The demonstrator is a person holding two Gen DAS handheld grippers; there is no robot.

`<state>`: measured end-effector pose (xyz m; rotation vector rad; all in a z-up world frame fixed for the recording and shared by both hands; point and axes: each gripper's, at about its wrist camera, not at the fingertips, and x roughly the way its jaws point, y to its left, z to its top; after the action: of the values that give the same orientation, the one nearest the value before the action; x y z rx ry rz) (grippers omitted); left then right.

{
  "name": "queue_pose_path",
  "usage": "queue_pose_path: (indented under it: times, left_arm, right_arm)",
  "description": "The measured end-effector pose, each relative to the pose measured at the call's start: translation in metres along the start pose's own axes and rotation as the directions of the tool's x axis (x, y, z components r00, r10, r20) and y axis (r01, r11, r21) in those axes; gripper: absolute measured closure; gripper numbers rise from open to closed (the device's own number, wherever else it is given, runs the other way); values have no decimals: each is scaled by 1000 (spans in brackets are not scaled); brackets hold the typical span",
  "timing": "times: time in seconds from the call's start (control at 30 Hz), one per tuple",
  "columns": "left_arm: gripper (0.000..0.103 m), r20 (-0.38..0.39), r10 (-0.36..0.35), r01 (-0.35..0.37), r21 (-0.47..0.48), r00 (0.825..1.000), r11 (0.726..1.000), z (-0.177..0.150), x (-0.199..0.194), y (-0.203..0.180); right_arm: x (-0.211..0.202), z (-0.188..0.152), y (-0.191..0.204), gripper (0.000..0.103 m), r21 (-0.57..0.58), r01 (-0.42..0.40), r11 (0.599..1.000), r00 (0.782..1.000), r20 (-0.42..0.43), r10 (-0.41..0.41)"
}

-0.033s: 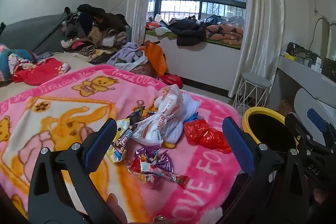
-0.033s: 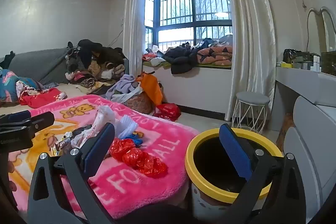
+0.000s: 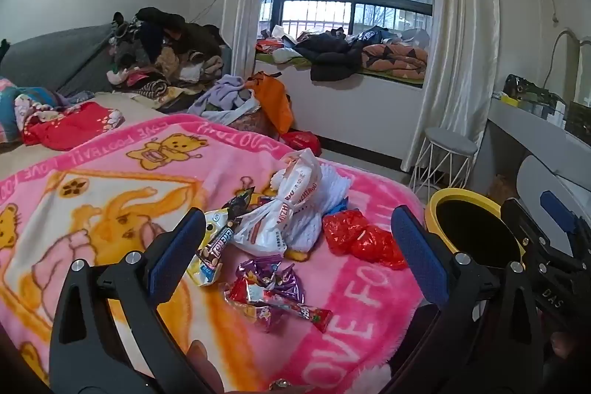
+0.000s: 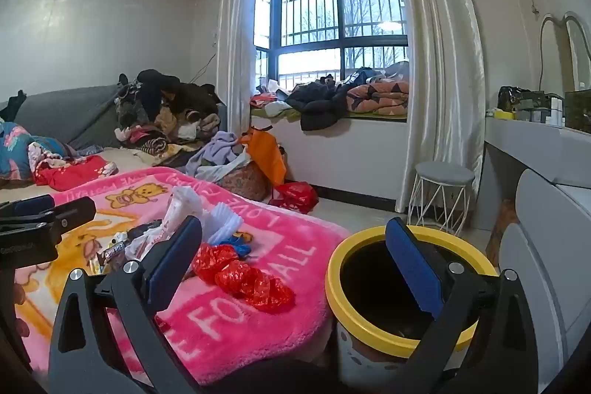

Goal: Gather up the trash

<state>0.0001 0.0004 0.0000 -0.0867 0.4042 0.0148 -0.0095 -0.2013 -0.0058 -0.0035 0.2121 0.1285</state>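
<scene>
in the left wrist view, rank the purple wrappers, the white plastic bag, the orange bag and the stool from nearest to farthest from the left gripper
1. Purple wrappers, between the left gripper's jaws.
2. White plastic bag, mid-blanket.
3. Orange bag, past the bed.
4. Stool, by the curtain; close to the orange bag in depth.

A white stool [image 3: 447, 150] stands beside the window curtain [image 3: 458, 43].

Bin [image 4: 400, 338] base hidden behind right gripper [image 4: 295, 257]; wrapper [image 4: 114, 252] print too small; dresser [image 3: 546, 132] clutter indistinct.
</scene>
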Motion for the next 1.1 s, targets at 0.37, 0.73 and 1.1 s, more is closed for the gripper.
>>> queue_pose_path:
  times: [0.37, 0.73, 1.1]
  left_arm:
    - [10, 4, -9, 9, 6, 1000, 1000, 2, -7, -13]
    - [10, 7, -24, 24, 3, 1000, 1000, 2, -9, -12]
    - [10, 7, -26, 26, 2, 1000, 1000, 3, -11, -12]
  right_arm:
    - [-2, 1, 0, 6, 1, -3, 1000, 1000, 6, 3]
    - [-1, 1, 0, 6, 2, 1, 1000, 1000, 8, -1]
    - [-1, 2, -1, 6, 4, -2, 1000, 1000, 8, 2]
